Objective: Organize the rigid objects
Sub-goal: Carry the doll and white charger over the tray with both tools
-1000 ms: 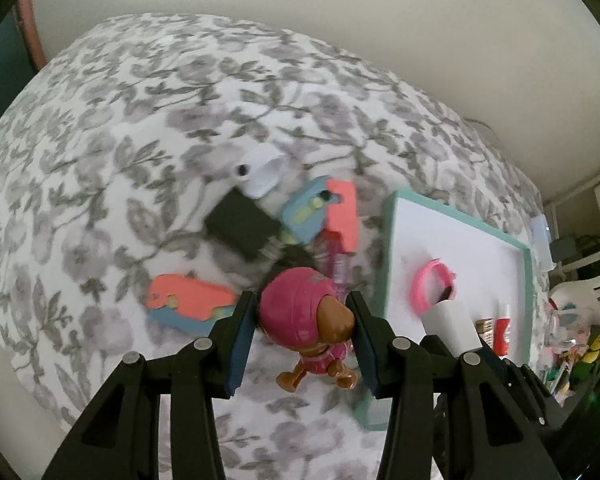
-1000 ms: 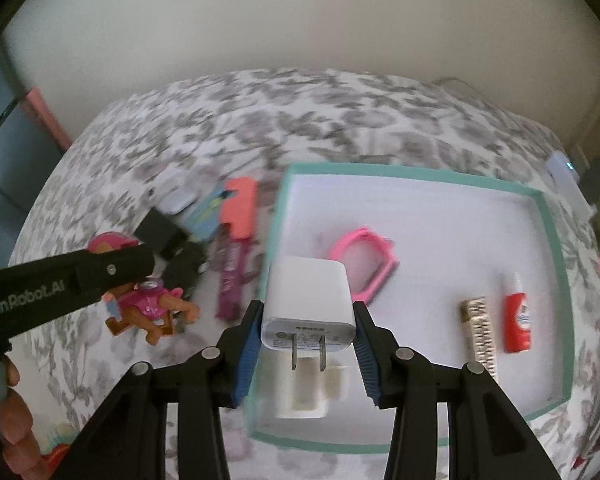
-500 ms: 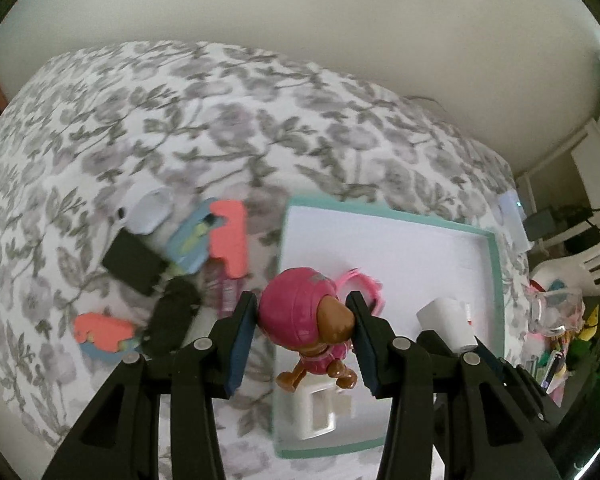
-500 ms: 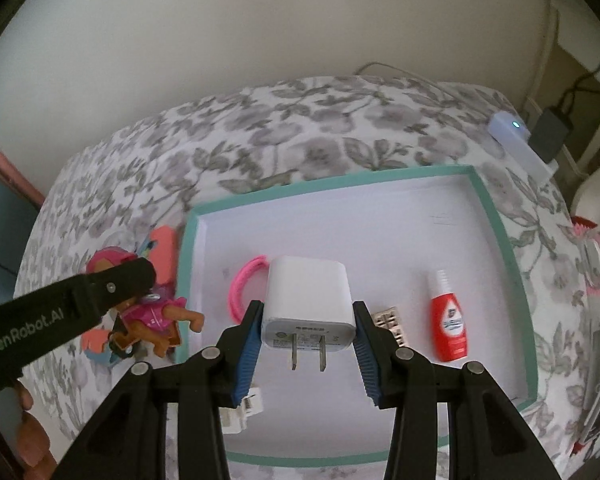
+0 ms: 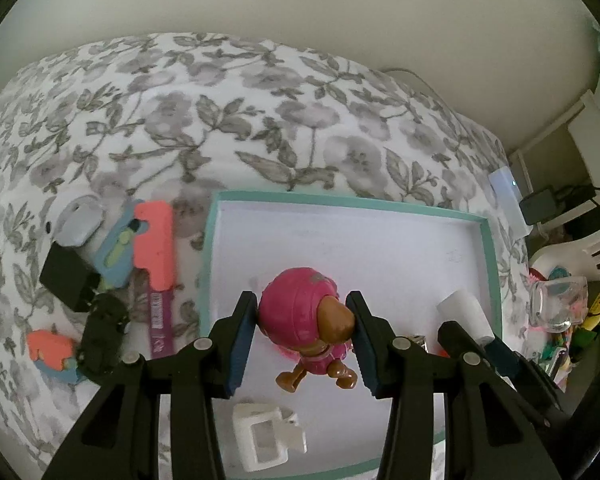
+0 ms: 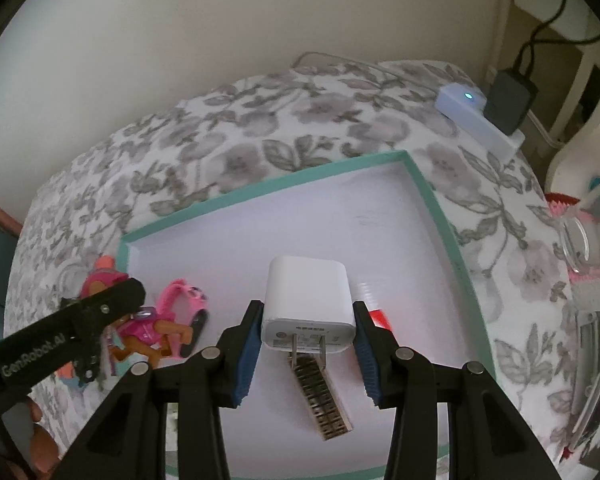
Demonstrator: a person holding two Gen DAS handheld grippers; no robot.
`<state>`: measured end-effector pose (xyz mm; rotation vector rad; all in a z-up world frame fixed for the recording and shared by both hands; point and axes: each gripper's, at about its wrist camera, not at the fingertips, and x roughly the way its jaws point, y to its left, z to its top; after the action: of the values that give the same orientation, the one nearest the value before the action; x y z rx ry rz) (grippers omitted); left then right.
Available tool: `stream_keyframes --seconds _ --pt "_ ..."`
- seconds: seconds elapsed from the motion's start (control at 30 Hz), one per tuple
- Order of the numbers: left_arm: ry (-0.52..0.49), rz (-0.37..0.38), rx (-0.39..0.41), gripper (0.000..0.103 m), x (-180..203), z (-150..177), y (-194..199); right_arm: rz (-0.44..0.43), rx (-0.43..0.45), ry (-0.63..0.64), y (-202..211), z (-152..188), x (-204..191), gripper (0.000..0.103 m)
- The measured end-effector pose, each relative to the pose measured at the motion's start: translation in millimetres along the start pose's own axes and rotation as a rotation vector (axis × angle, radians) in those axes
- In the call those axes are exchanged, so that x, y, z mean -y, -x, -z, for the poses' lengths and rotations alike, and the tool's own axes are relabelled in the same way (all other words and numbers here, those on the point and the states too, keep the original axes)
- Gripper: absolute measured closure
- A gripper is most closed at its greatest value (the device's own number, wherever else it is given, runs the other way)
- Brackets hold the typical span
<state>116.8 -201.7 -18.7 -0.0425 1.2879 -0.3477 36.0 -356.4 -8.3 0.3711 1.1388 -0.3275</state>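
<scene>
Both tools hang close together over the teal tray [image 6: 440,208] on the bed, the left tool [image 5: 302,344] clamping the pink toy dog [image 5: 308,324], the right tool [image 6: 306,350] clamping the white charger [image 6: 306,304], so a careless release could make them collide or drop onto the pink bracelet [image 6: 180,300].

Both grippers shifted from over floral cloth [image 5: 260,128] to above teal tray [image 5: 476,220]: L gripper [image 5: 302,340] w/ pink toy pup [image 5: 304,320], R gripper [image 6: 305,350] w/ white charger [image 6: 306,304]
</scene>
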Motion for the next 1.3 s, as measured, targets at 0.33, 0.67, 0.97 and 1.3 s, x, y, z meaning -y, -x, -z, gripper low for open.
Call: stream_keyframes --seconds 0.33,0.67,0.97,1.3 --pt "-0.046 0.007 -0.020 0.055 15 0 -14 0.013 -0.007 -0.005 -4 -1 5 0.057" --pt "-0.088 0.011 -0.039 0.055 26 4 -20 0.029 -0.037 -0.006 -12 2 9 0.057" --pt "-0.096 0.001 -0.058 0.055 27 6 -24 0.036 -0.047 -0.009 -13 3 12 0.057" --pt "-0.094 -0.009 -0.068 0.054 27 6 -25 0.041 -0.056 0.015 -15 3 11 0.057"
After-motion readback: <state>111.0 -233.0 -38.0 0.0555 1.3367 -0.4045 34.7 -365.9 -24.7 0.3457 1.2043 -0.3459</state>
